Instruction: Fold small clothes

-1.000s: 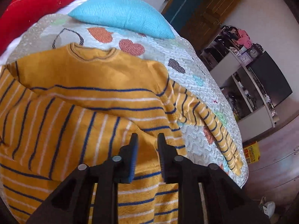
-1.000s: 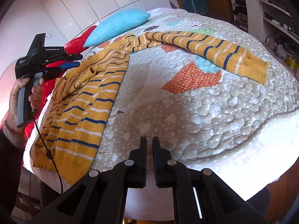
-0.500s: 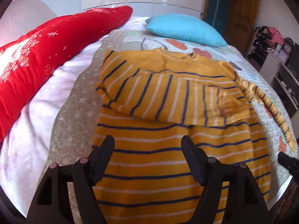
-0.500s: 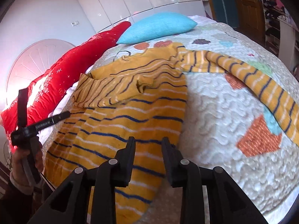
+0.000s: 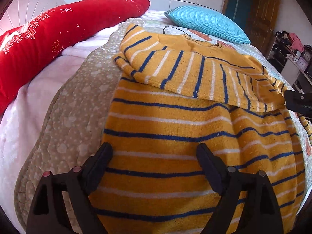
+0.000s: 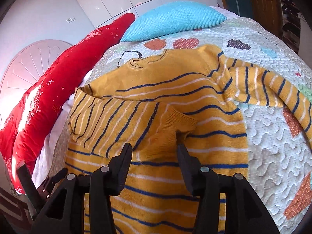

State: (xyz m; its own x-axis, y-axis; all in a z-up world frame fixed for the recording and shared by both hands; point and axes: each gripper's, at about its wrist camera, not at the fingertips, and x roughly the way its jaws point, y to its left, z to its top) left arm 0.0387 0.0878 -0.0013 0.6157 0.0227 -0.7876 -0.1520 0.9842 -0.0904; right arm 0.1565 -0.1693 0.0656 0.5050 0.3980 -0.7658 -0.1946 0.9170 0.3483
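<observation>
A yellow sweater (image 5: 175, 136) with blue and white stripes lies flat on the quilted bedspread (image 5: 74, 105). One sleeve (image 6: 120, 117) is folded across its chest, the cuff (image 6: 175, 120) ending near the middle. The other sleeve (image 6: 273, 89) stretches out to the right over the quilt. My left gripper (image 5: 154, 152) hovers above the lower body of the sweater, jaws wide and still opening, pinching nothing. My right gripper (image 6: 154, 150) hangs just in front of the folded cuff, jaws opening, not pressing on any cloth. Its tip (image 5: 298, 101) shows at the right edge of the left wrist view.
A long red pillow (image 5: 48, 39) lies along the left side of the bed and a turquoise cushion (image 5: 206, 23) lies beyond the collar. A pale round headboard (image 6: 29, 64) and white wardrobe doors stand behind. A wooden door (image 5: 261, 15) and cluttered shelves (image 5: 292, 48) are at the right.
Both grippers went from nearly shut to open. The left one drew back from the folded sleeve toward the hem. The right one swung left from the bare quilt onto the sweater.
</observation>
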